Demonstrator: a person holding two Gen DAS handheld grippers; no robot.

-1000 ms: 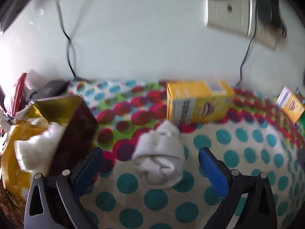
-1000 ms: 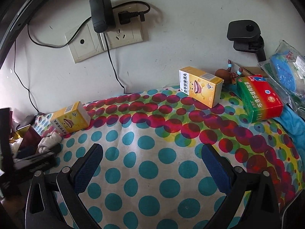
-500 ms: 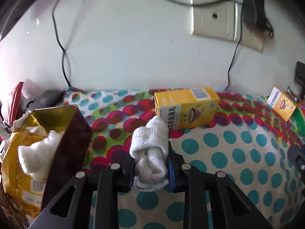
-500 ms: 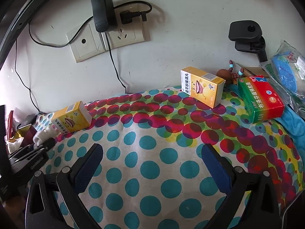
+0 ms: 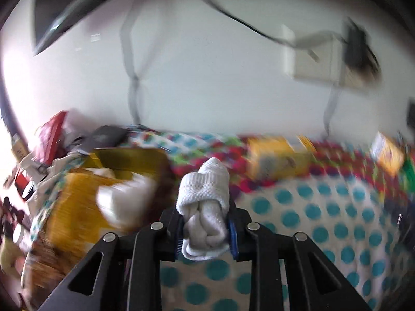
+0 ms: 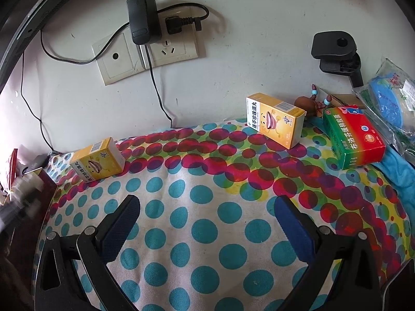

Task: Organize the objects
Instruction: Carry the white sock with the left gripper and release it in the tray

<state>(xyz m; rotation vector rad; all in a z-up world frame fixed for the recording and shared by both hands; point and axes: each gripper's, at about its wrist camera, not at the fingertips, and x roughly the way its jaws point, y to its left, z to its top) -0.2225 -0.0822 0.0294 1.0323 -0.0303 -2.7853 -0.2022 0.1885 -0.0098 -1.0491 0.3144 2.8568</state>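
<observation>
My left gripper [image 5: 205,230] is shut on a rolled white sock [image 5: 205,207] and holds it above the dotted cloth [image 5: 337,220]. To its left stands an open gold and brown box [image 5: 124,160] with another white sock [image 5: 124,202] in it. The left wrist view is blurred by motion. My right gripper [image 6: 207,223] hangs open over the dotted cloth [image 6: 202,233] with nothing between its fingers. Two yellow medicine boxes lie ahead of it, one at the left [image 6: 97,159] and one at the back right [image 6: 276,119]. A green and red box [image 6: 354,137] lies further right.
A wall socket with a black adapter [image 6: 141,19] and cables is on the wall behind. A black clamp [image 6: 336,51], a small brown figure [image 6: 308,103] and a plastic bag with blue contents [image 6: 389,103] sit at the back right. Clutter [image 5: 39,150] piles at the far left.
My left gripper closed on the white sock on the cloth and lifted it, swinging left toward the gold box. The right gripper kept still.
</observation>
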